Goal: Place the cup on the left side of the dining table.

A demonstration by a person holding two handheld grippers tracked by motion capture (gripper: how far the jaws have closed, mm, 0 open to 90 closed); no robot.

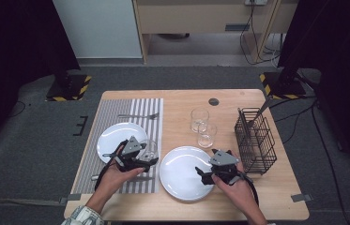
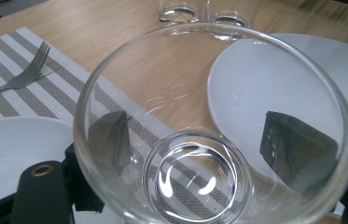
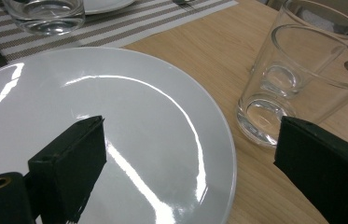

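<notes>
The left gripper (image 1: pixel 150 161) clamped its jaws on a clear, empty glass (image 2: pixel 209 135) over the striped placemat (image 1: pixel 116 117), white plates (image 1: pixel 114 138) flanking that mat, two more glasses (image 1: pixel 203 126) beyond, while the right gripper (image 3: pixel 185 168) hung open above the nearer plate (image 3: pixel 115 121).

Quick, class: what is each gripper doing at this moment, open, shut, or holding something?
Left gripper: jaws closed on a clear round drinking glass.
Right gripper: jaws open, holding nothing, above the round white plate.
</notes>
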